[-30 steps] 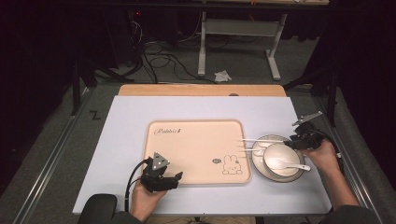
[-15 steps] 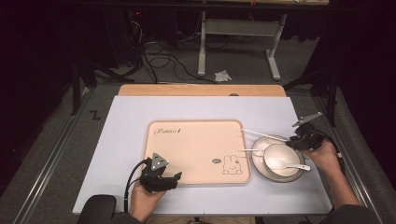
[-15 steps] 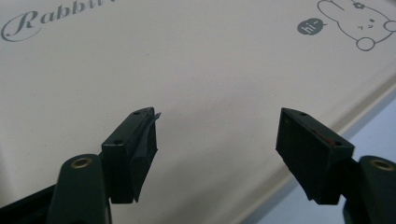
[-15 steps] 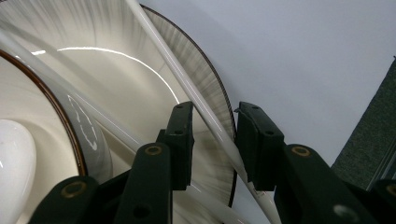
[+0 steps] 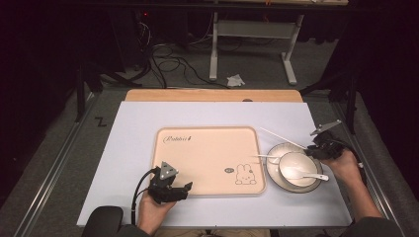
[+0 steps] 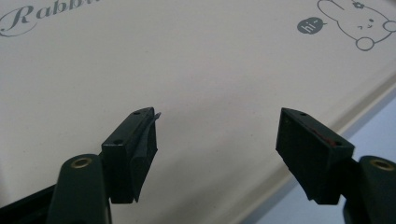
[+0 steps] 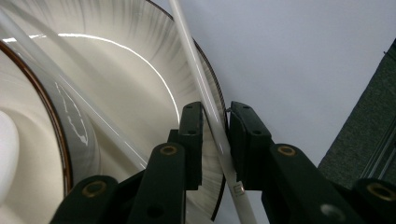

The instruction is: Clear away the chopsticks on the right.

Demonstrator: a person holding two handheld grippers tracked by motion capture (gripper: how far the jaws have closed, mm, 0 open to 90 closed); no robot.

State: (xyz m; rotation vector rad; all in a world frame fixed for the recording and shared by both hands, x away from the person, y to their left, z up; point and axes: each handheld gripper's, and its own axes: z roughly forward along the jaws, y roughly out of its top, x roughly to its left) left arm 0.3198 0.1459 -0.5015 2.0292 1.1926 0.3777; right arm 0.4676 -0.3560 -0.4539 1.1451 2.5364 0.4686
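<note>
A pale pink tray with a rabbit print lies mid-table. To its right a white bowl with a white spoon sits on a plate. My right gripper is at the plate's far right rim. Its jaws have just been closing and now press on a white chopstick that slants off to the back left. In the right gripper view the gripper pinches that chopstick over the plate, and a second chopstick lies across it. My left gripper rests open and empty over the tray's near edge.
The white table top has bare room left of the tray and along the back. A wooden strip borders its far edge. Beyond it, cables and a white metal stand are on the dark floor.
The right jaws have closed on one chopstick. Its far end has swung away from the other chopstick, toward the back left. The left gripper has not moved.
</note>
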